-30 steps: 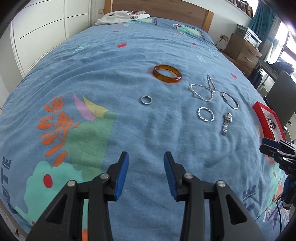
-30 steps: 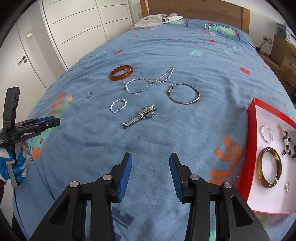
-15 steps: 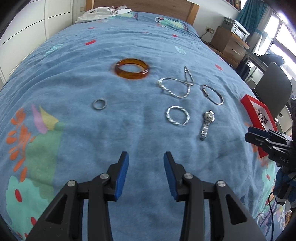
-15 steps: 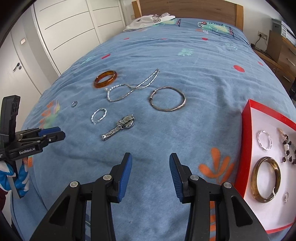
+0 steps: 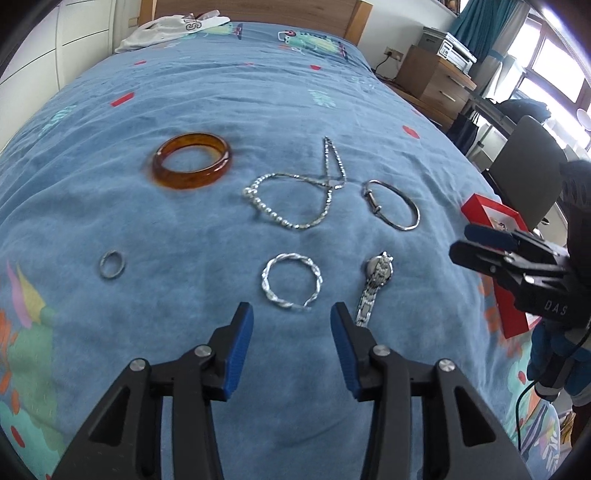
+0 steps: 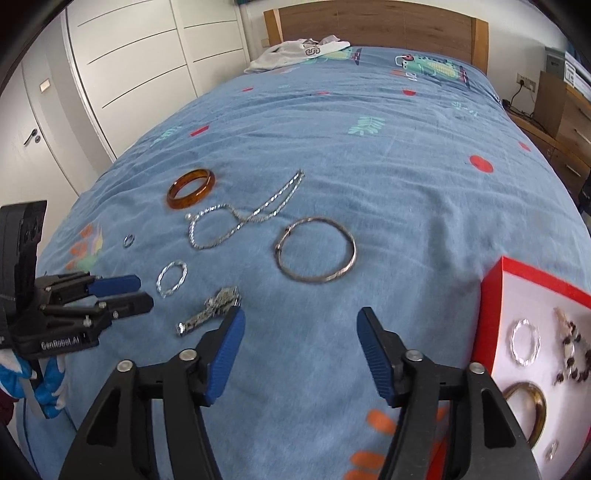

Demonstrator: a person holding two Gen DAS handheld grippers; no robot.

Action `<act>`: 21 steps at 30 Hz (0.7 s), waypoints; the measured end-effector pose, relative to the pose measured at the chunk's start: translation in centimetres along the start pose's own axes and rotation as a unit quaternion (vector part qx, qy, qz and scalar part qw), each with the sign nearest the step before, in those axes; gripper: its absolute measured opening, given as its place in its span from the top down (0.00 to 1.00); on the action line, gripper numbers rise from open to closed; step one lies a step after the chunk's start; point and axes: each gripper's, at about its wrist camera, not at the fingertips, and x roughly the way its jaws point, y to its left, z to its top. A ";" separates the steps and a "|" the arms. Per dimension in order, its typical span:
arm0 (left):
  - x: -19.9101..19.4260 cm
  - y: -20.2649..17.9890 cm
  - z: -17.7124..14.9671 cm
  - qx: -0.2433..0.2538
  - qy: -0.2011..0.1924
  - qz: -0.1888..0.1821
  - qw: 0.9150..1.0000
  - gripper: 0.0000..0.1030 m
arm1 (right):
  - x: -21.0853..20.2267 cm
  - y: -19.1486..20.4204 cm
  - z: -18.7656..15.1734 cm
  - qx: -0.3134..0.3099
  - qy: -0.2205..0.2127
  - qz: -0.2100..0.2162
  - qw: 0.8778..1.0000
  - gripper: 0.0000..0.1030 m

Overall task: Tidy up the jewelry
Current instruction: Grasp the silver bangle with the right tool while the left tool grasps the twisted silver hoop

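Jewelry lies on a blue bedspread. In the left wrist view: an amber bangle (image 5: 192, 160), a small silver ring (image 5: 111, 263), a silver necklace (image 5: 299, 195), a thin silver bangle (image 5: 392, 205), a twisted silver bracelet (image 5: 291, 285) and a silver watch (image 5: 373, 286). My left gripper (image 5: 291, 319) is open and empty, just short of the twisted bracelet. My right gripper (image 6: 301, 325) is open and empty, with the watch (image 6: 208, 310) by its left finger and the thin bangle (image 6: 317, 254) ahead. A red box (image 6: 532, 354) at right holds several pieces.
White clothing (image 6: 299, 51) lies by the wooden headboard (image 6: 376, 26). White wardrobe doors (image 6: 129, 74) stand left of the bed. A wooden drawer unit (image 5: 432, 79) and a dark chair (image 5: 528, 166) stand to the right of the bed.
Both grippers have moved forward toward the jewelry. The left now sits close before the twisted bracelet. The right gripper's jaws have opened wider.
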 end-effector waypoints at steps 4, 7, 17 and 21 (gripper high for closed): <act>1.5 -0.4 0.8 0.007 0.006 0.007 1.000 0.59 | 1.3 -0.4 1.8 -0.003 -0.003 0.003 1.000 0.28; 2.5 -0.1 1.3 0.004 0.011 0.012 1.000 0.60 | 2.6 -0.2 3.0 -0.012 0.000 0.001 1.000 0.28; 3.0 0.7 0.9 0.010 0.004 0.019 1.000 0.64 | 7.1 -0.3 4.4 -0.019 0.025 -0.007 0.999 0.28; 2.8 0.9 0.6 0.013 0.000 0.024 1.000 0.64 | 7.6 -0.5 4.0 -0.024 0.027 -0.014 0.999 0.35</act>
